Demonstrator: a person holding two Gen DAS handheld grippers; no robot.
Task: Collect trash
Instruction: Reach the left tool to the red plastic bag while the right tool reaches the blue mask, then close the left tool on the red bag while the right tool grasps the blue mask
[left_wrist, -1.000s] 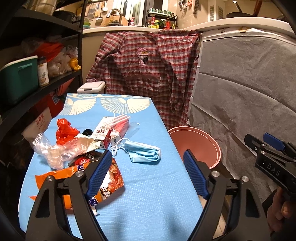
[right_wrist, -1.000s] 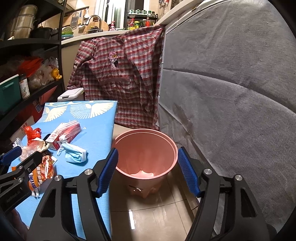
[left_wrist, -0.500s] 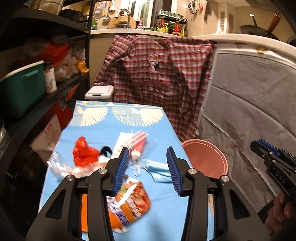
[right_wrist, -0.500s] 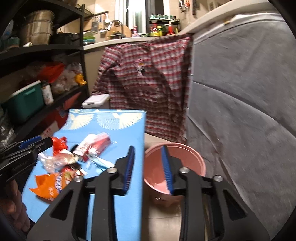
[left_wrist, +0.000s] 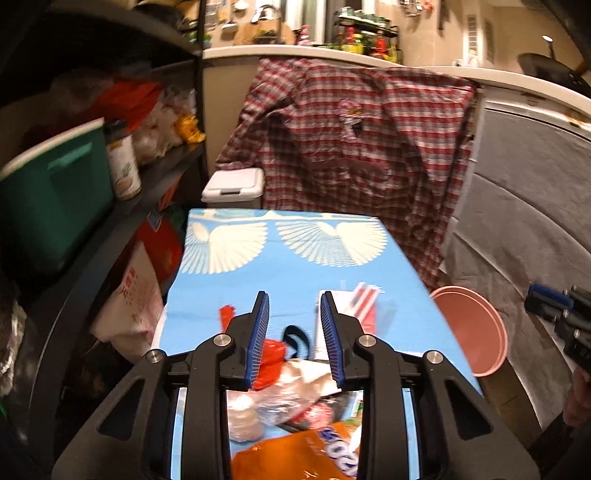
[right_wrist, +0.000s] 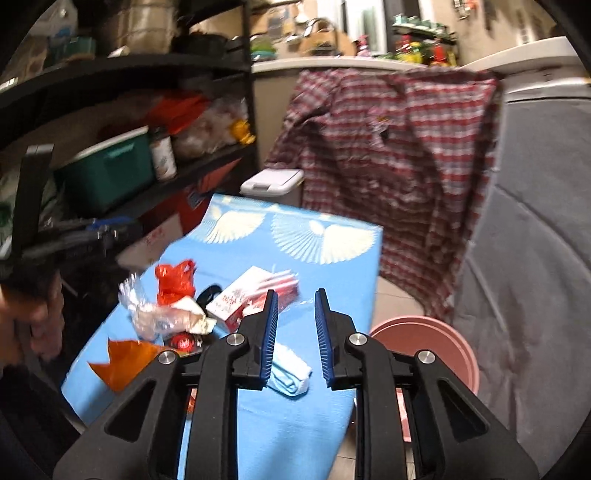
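The trash lies heaped at the near end of the blue cloth (right_wrist: 295, 435): an orange snack bag (left_wrist: 295, 458), a red plastic bag (right_wrist: 173, 280), clear wrap (right_wrist: 147, 317) and a face mask (right_wrist: 291, 373). All look light, limp and crinkly, so pinch a raised fold. Both the left gripper (left_wrist: 294, 339) and the right gripper (right_wrist: 295, 332) have just been closing to a narrow gap, nothing between the jaws. The pink bin (right_wrist: 436, 339) sits at four o'clock.

Trash heaped on the near-left part of the blue bench (right_wrist: 332, 273). Red crumpled plastic bag (right_wrist: 173, 282), farthest left. Clear crinkled plastic wrap (right_wrist: 147, 314) just nearer. Orange snack wrapper (right_wrist: 122, 360) flat at the near-left edge. Red-and-white packet (right_wrist: 251, 295) mid-pile, lying flat. Pale blue face mask (right_wrist: 291, 373), folded, apart to the right. Pink bin (right_wrist: 436, 343) on the floor, right of the bench, upright.
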